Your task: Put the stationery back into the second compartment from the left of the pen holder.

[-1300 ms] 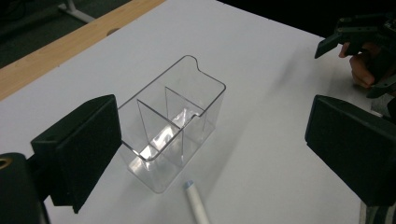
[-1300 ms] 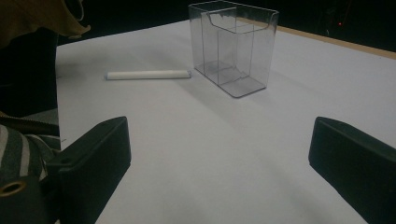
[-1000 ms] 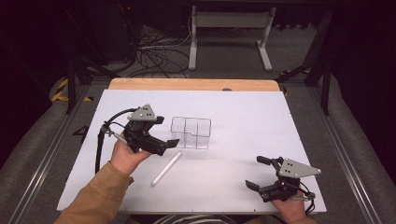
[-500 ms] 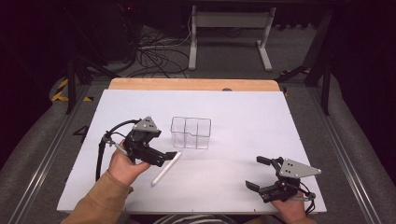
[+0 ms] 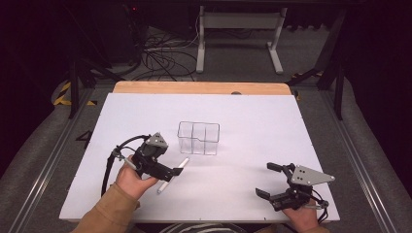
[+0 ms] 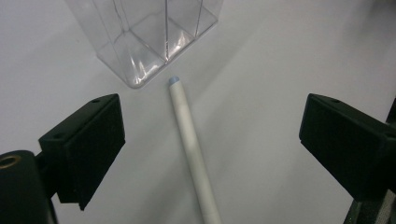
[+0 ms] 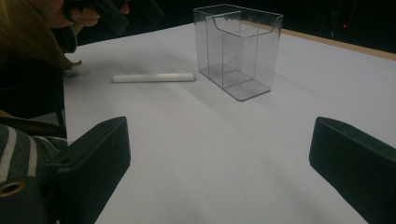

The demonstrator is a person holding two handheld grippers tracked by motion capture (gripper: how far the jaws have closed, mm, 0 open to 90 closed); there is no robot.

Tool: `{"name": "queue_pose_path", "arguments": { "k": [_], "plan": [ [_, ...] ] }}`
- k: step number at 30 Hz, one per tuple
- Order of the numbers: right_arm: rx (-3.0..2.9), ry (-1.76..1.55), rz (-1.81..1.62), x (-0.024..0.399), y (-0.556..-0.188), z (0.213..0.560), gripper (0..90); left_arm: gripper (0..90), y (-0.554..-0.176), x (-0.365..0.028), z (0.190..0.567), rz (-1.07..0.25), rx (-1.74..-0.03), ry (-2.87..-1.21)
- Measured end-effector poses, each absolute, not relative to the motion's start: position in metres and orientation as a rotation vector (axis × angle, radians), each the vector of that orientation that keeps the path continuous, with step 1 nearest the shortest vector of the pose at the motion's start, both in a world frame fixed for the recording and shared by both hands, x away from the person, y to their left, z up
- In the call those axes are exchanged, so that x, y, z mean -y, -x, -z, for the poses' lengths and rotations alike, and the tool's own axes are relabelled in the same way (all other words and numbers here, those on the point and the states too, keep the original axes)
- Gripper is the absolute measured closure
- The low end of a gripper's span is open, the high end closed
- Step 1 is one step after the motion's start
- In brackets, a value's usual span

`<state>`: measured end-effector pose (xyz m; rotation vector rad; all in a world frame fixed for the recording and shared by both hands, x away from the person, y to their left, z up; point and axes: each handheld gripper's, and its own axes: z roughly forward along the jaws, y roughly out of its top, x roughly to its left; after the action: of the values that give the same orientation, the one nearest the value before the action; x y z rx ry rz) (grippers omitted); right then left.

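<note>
One white cylindrical marker lying on white table, one clear plastic three-compartment box beside it. Left hand-held gripper wide open straddling marker; right hand-held gripper wide open, empty.

The white pen runs off the picture at 6 o'clock, so its back end is hidden.

The clear divided box stands just beyond the white pen's tip, walling off that end. The pen's flanks look open, table bare either side. The right tool sits well apart, nothing between.
</note>
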<state>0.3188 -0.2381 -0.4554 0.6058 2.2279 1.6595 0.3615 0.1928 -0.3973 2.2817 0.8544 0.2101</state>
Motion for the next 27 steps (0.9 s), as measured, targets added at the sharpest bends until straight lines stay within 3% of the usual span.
{"name": "queue_pose_path", "arguments": {
  "k": [16,27],
  "plan": [
    [-2.234,-0.606,-1.656,0.237,-0.318,0.456,6.0,10.7,-0.368,-0.183,0.427,-0.106,-0.974,-2.342],
    [-2.235,-0.602,-1.655,0.238,-0.318,0.456,6.0,17.8,-0.364,-0.175,0.437,-0.166,-1.01,-2.447]
  ]
}}
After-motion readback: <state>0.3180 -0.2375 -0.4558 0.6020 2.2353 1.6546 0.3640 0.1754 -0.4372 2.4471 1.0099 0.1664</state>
